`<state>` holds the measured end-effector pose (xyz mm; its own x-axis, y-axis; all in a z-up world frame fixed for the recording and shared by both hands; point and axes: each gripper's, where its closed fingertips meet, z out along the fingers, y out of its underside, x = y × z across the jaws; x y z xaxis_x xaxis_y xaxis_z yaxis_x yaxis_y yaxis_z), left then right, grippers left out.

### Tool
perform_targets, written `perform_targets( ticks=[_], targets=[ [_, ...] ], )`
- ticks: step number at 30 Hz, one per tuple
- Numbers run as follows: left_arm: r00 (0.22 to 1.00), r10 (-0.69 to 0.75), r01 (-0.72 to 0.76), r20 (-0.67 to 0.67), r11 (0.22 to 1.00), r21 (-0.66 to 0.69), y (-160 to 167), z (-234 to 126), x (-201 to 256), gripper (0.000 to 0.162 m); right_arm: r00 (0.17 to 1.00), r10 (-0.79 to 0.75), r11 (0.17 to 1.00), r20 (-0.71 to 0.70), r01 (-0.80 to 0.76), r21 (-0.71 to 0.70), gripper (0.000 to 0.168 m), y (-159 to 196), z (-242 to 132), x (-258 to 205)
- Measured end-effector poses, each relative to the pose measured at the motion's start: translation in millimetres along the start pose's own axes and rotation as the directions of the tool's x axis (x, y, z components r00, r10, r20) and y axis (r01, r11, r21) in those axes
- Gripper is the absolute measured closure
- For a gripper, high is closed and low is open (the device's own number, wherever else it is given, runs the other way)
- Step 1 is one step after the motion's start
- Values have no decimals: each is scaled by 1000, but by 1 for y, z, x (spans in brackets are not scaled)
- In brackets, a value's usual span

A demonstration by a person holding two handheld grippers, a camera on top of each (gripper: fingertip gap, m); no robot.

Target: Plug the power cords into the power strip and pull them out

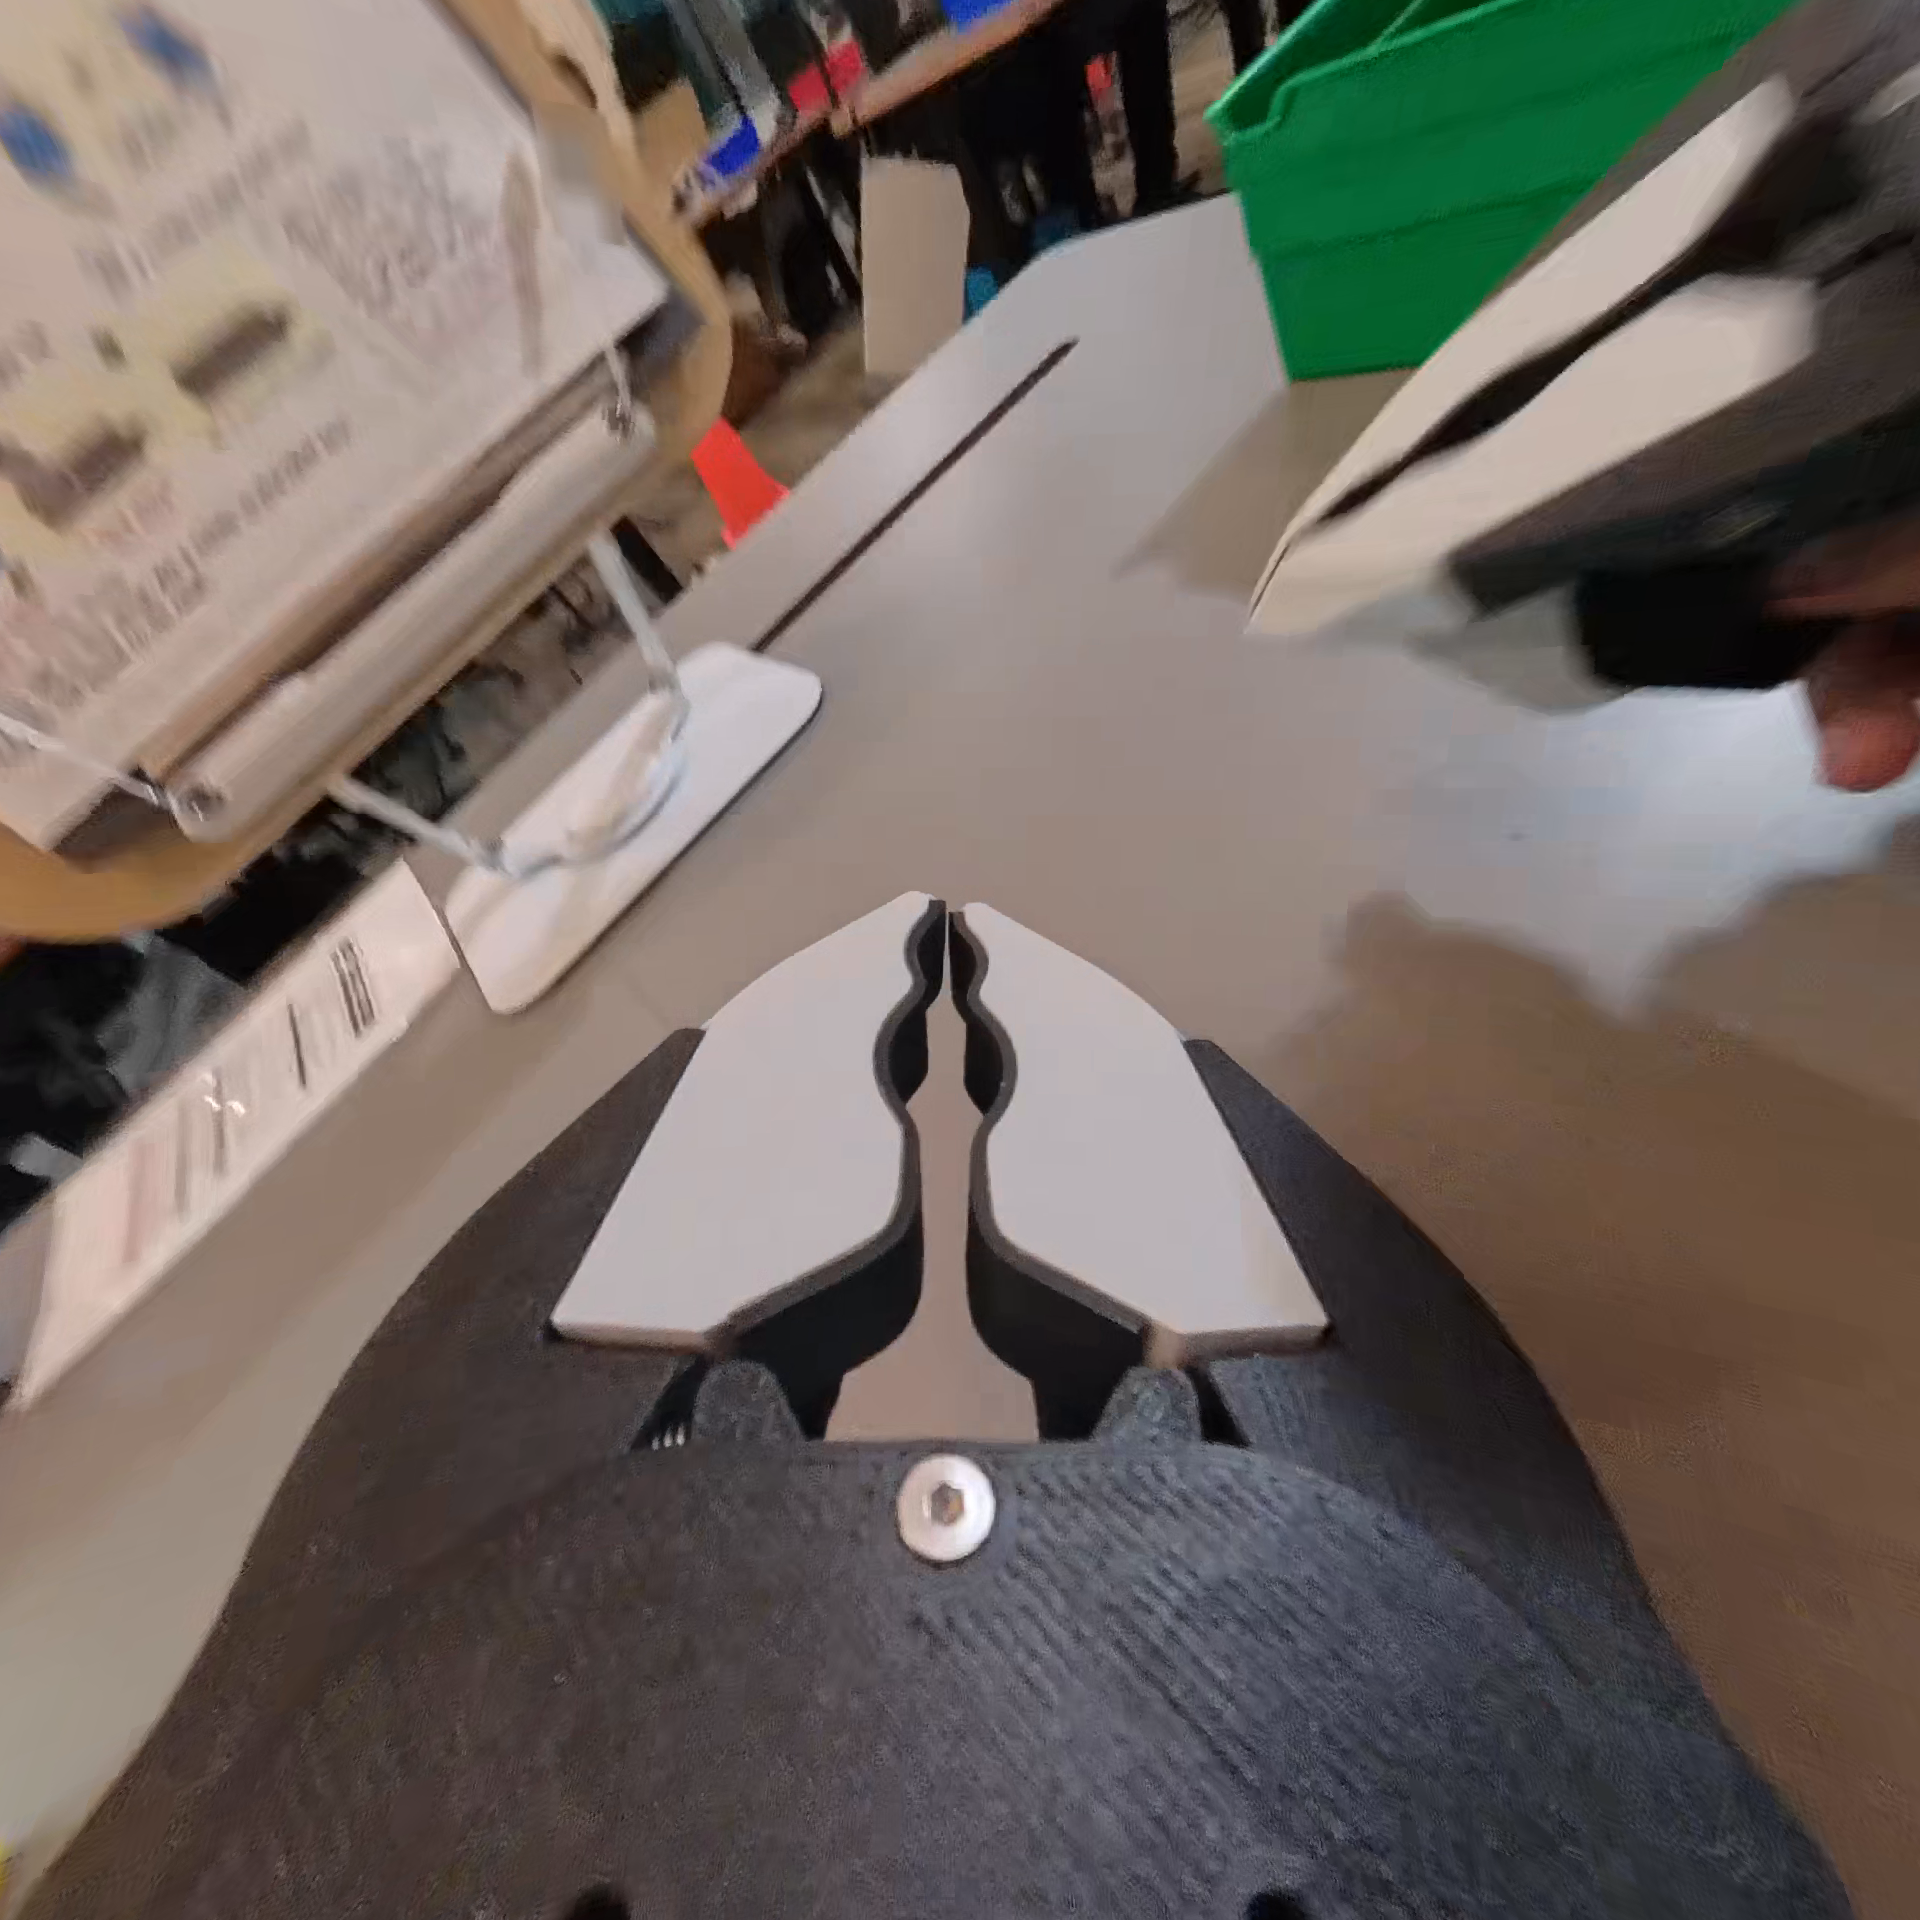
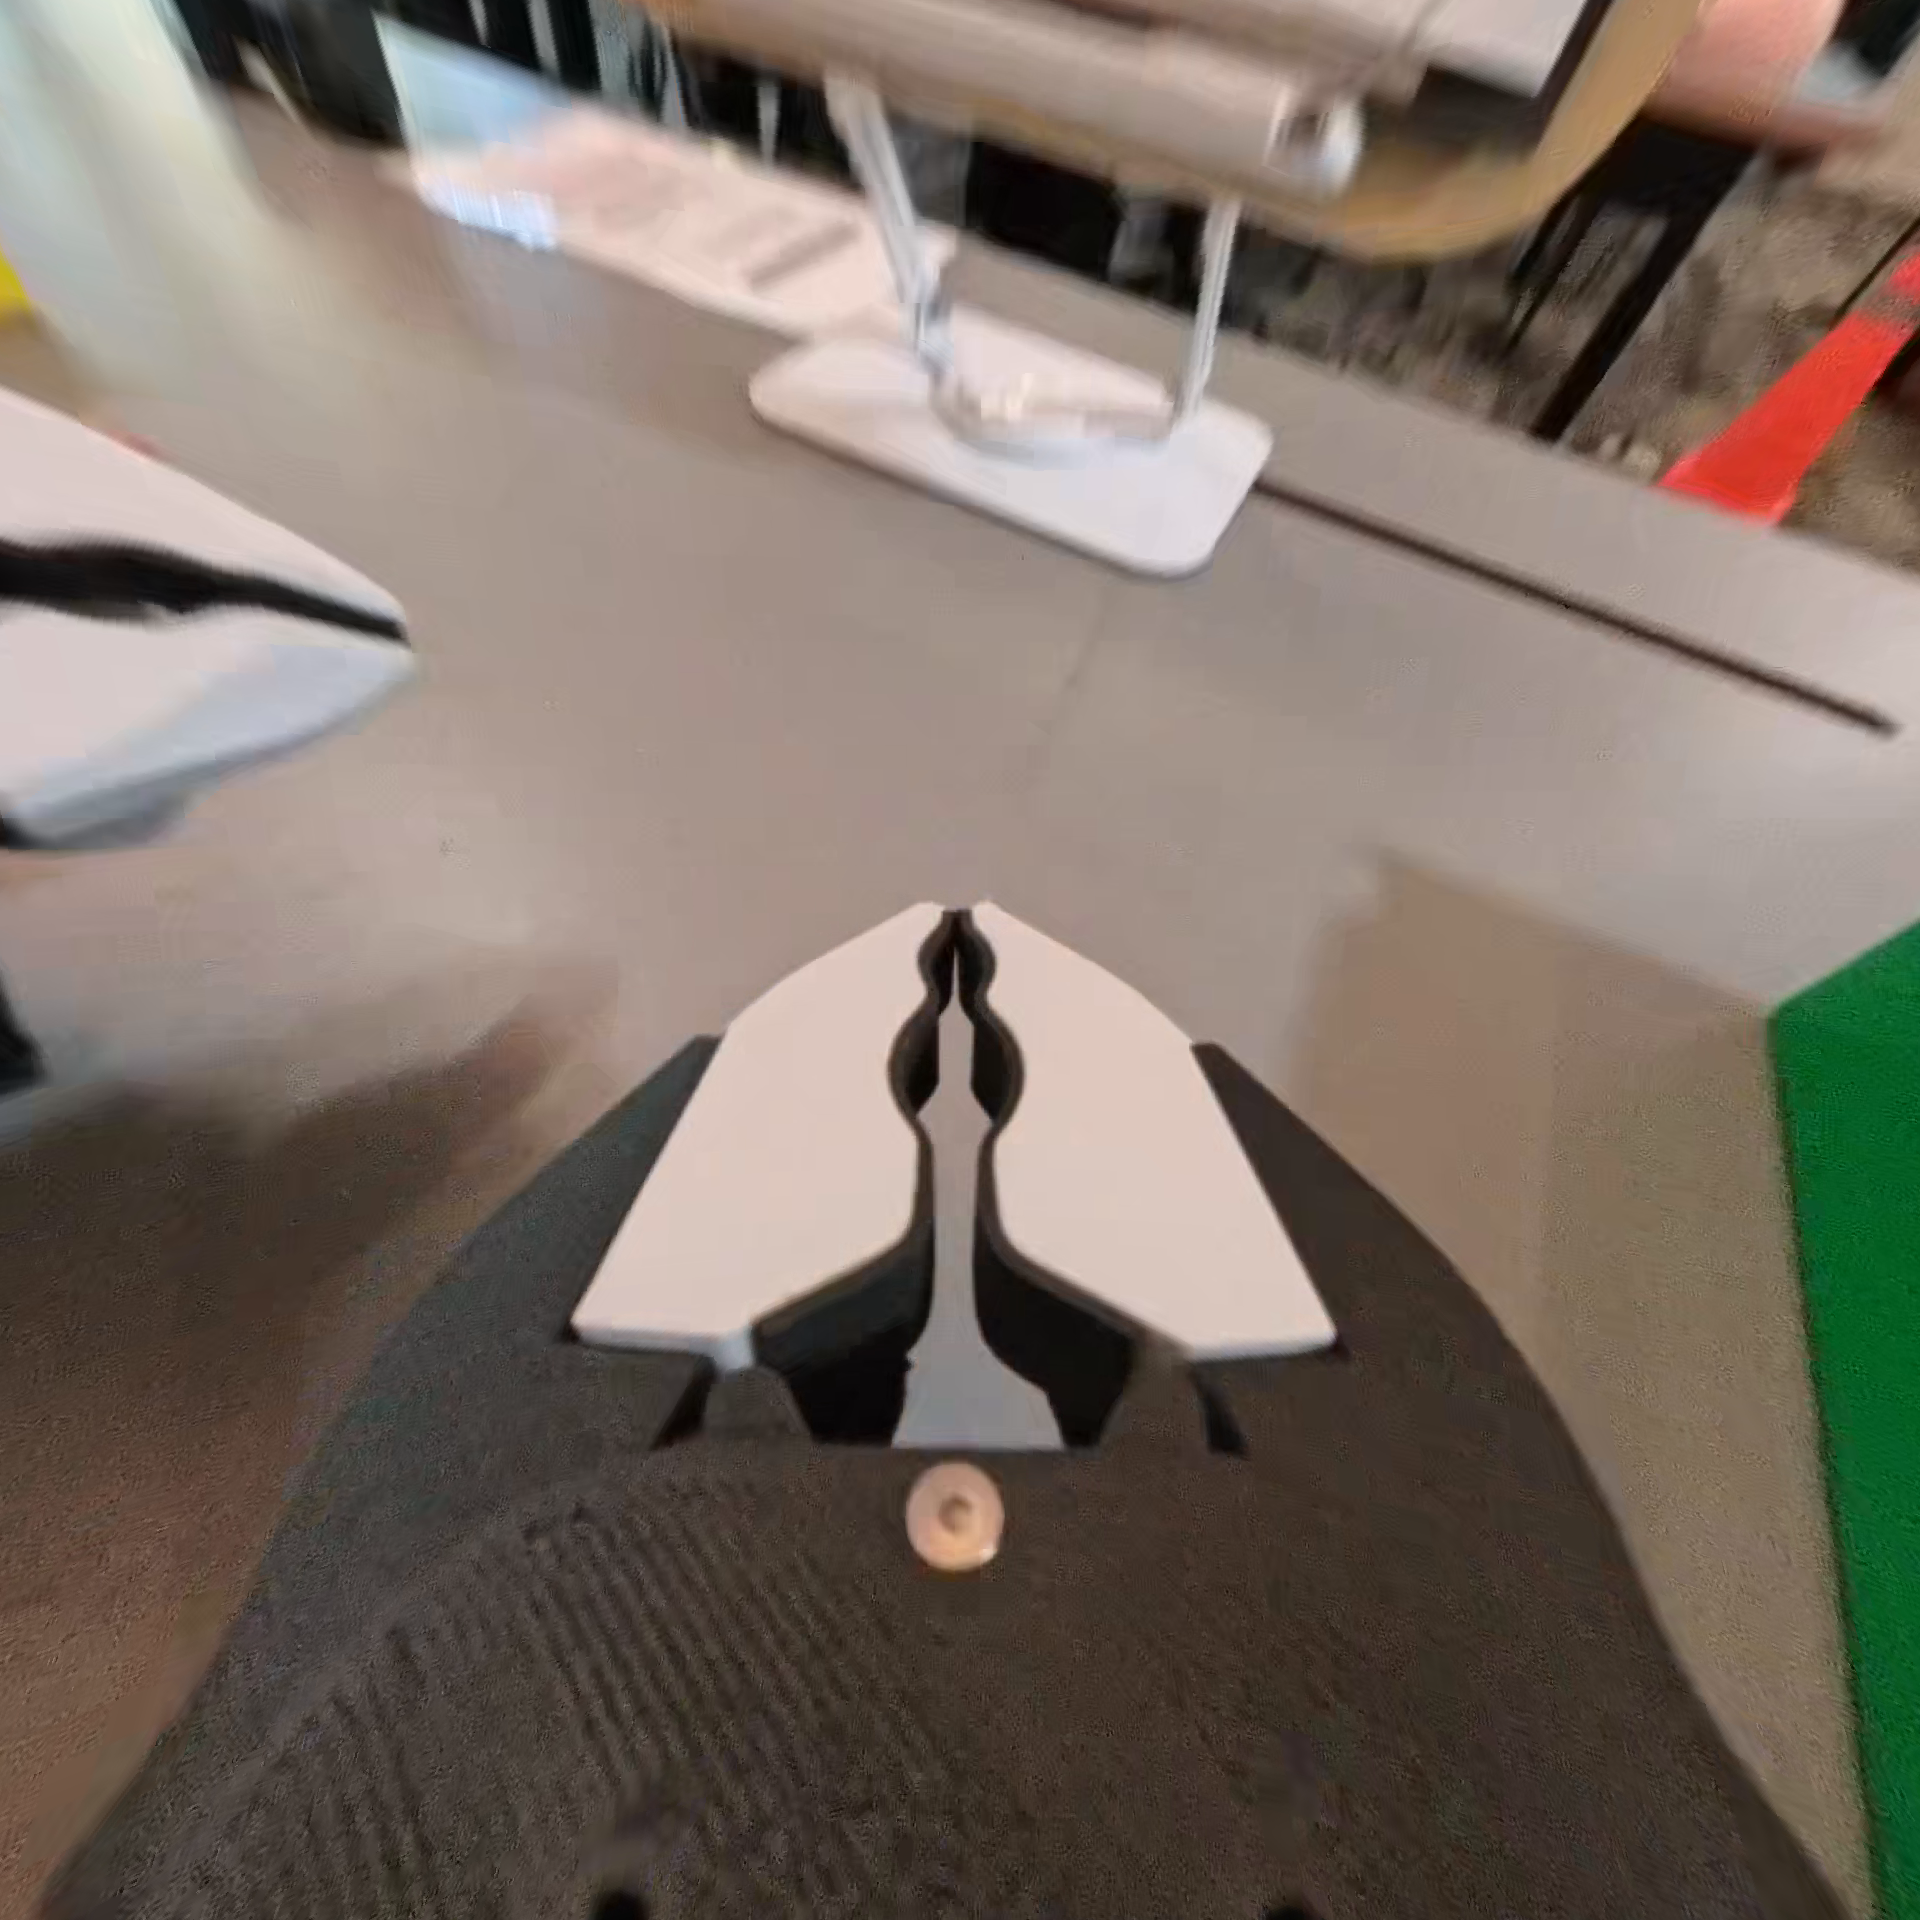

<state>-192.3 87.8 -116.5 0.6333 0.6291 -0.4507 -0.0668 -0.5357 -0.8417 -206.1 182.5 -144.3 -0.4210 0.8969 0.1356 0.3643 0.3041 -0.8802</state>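
No power strip or power cord shows in either view. My left gripper point(image 1: 948, 909) is shut, its fingertips meet with nothing between them, and it hovers over the grey table point(image 1: 1039, 727). My right gripper point(image 2: 964, 912) is shut the same way, with nothing between its tips, above the table point(image 2: 727, 675). The right gripper also shows in the left wrist view point(image 1: 1278, 582) at the upper right, held by a hand point(image 1: 1860, 717), fingers together. The left gripper shows at the left edge of the right wrist view point(image 2: 395, 634), fingers together.
A sign board on a clear stand with a white base point(image 1: 644, 821) stands at the table's far edge; it also shows in the right wrist view point(image 2: 1018, 457). A green bin point(image 1: 1455, 208) sits on the right point(image 2: 1860, 1351). A slot point(image 1: 914, 488) runs along the table.
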Motion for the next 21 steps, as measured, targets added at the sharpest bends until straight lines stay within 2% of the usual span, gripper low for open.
perform_targets(
  ticks=[2, 5, 8, 11, 13, 17, 21],
  targets=[
    [996, 87, -87, 6, 994, 60, -21, -10, 20, 160, 997, -64, 983, -35, 57, -175, 168, 31, 12, 13],
    [983, 180, -168, -28, 954, 247, -64, -33, 60, 153, 970, -204, 966, -129, 179, -187, 168, 26, 12, 23],
    [953, 264, -172, -151, 876, 450, -102, -67, 112, 126, 935, -322, 928, -151, 280, -247, 168, 32, 13, 19],
    [917, 341, -176, -205, 811, 559, -121, -93, 149, 122, 875, -458, 854, -158, 383, -353, 168, 49, 20, 20],
    [889, 362, -161, -283, 822, 547, -121, -98, 169, 111, 828, -533, 816, -176, 447, -366, 168, 47, 21, 19],
    [843, 292, -68, -452, 891, 449, -108, -91, 189, 91, 765, -613, 775, -196, 535, -336, 168, 35, 19, 8],
    [823, 327, -92, -464, 883, 459, -106, -94, 195, 88, 725, -655, 747, -213, 580, -324, 168, 29, 17, 2]
  ],
)
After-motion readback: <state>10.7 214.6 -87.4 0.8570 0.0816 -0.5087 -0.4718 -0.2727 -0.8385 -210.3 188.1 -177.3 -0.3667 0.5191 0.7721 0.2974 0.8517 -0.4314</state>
